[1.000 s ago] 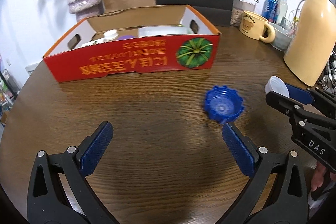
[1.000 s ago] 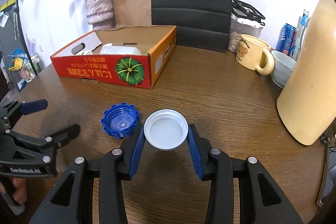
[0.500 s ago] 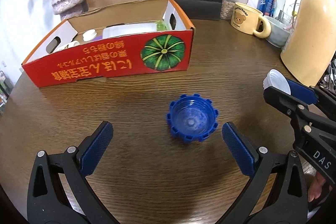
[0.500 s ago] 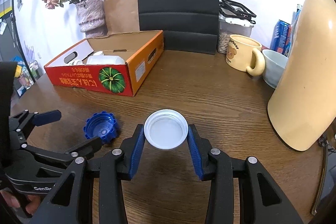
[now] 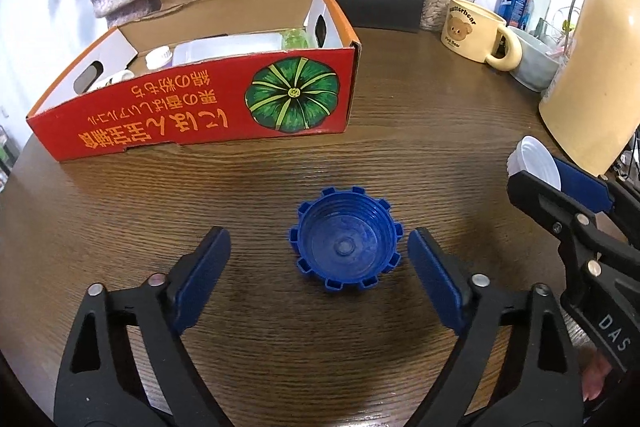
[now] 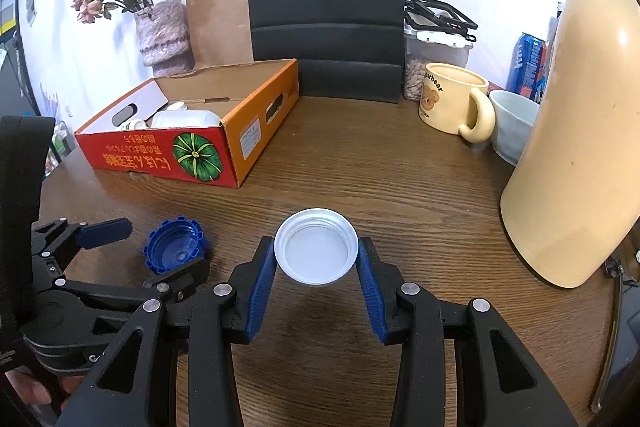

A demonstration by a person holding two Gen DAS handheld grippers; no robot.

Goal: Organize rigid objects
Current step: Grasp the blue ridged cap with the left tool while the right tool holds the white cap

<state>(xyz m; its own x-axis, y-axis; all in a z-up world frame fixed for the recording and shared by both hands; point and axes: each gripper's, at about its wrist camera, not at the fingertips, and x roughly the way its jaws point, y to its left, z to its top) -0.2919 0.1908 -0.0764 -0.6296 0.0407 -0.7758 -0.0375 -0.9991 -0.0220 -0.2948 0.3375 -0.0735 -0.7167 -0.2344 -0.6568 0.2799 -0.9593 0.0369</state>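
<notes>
A blue ridged cap (image 5: 345,239) lies open side up on the wooden table; it also shows in the right wrist view (image 6: 175,250). My left gripper (image 5: 320,259) is open, its fingers either side of the cap, apart from it. My right gripper (image 6: 316,265) is shut on a white lid (image 6: 316,251), held above the table; the lid shows at the right of the left wrist view (image 5: 536,163). A red and orange cardboard box (image 5: 192,131) holding white containers stands behind; it also shows in the right wrist view (image 6: 160,155).
A tall cream thermos jug (image 6: 580,131) stands at the right, with a bear mug (image 6: 452,99), a pale bowl (image 6: 512,123) and a blue can (image 6: 528,63) behind it. A black bag (image 6: 324,7), a brown paper bag (image 6: 220,15) and a flower vase (image 6: 164,31) stand at the back.
My left gripper has moved right and forward, so the blue cap now lies between its open fingers. My right gripper still holds the white lid and has drifted slightly.
</notes>
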